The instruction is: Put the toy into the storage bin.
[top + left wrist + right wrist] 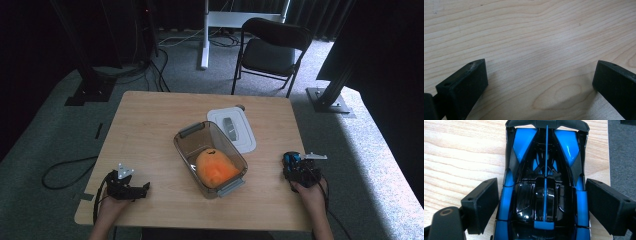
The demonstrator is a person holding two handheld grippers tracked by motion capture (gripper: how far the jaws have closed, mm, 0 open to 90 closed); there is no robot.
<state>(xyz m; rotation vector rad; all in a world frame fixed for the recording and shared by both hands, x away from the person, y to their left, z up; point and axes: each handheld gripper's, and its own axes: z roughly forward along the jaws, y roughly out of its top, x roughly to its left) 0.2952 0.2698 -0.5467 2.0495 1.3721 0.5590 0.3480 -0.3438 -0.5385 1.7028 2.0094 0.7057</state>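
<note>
Two jaws flank toy car (545, 195)

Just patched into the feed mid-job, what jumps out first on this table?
The orange toy inside the clear container at the table's centre, with its white lid lying just behind and to the right. Next, the blue and black toy car near the right edge, straddled by the open jaws of the right gripper. The left gripper is open over bare wood.
</note>
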